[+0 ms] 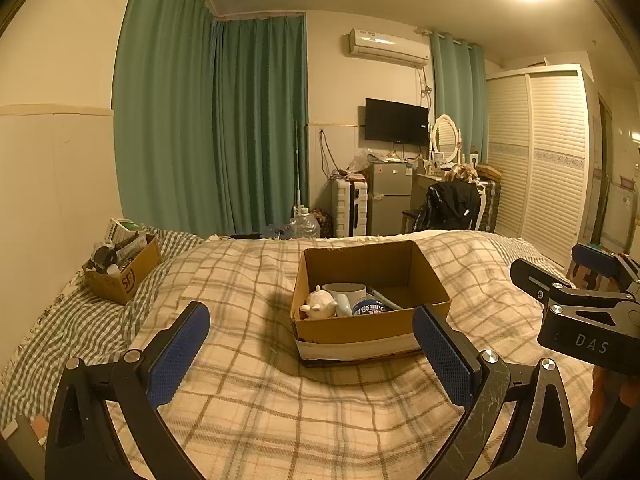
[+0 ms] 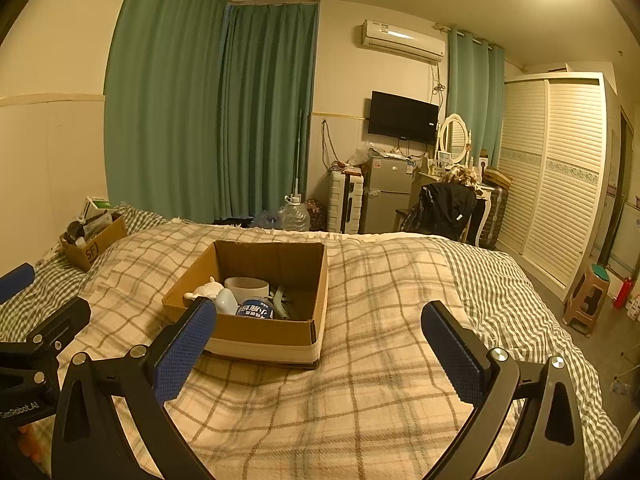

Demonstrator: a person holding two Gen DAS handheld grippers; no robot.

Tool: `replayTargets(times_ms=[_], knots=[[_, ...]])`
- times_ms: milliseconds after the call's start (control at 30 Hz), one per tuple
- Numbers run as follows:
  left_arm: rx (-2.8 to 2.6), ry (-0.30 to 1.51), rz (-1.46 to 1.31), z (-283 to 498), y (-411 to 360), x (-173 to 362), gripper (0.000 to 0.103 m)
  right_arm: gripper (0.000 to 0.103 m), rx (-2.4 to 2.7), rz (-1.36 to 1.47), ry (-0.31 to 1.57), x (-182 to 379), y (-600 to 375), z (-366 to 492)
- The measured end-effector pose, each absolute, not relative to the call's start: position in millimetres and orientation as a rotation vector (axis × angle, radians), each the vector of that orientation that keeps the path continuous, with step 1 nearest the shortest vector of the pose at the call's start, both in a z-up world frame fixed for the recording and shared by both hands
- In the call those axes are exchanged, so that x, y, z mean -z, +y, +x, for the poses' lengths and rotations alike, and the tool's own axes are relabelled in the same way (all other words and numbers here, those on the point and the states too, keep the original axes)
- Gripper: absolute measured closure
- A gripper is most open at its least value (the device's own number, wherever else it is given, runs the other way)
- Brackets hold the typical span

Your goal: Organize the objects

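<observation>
Cardboard box (image 1: 370, 300) sat mid-bed on the plaid blanket (image 1: 280, 400), open top, holding a white teapot (image 1: 318, 307), a white mug (image 1: 344, 290), a blue-labelled can (image 1: 370, 307) and something pale green I couldn't identify. Second, smaller box (image 1: 122, 270) marked SF was well apart at the bed's far-left edge by the wall, already stuffed. Left gripper (image 1: 310, 354) hovered in front of the main box, jaws wide apart, nothing held. Right gripper (image 2: 318, 346) likewise spread and empty, just right of the box's near corner. Risks as I judged them: soft bedding meant the box could tip or slide if pushed from one side; teapot and mug touching, so grabbing one could knock the other; glazed ceramic could slip from the pads (image 1: 180, 352)
</observation>
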State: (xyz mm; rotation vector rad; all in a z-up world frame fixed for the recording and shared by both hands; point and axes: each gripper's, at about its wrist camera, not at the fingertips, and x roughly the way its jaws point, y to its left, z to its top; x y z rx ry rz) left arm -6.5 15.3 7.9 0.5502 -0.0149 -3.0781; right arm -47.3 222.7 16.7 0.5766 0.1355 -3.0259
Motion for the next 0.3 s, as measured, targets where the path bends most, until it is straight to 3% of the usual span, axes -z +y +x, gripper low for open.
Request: replayTargets(times_ms=[300], knots=[[3.065, 0.014, 0.548, -4.5, 9.7, -9.1, 0.0, 0.0, 3.025, 0.588, 0.148, -15.3, 220.2, -47.3]])
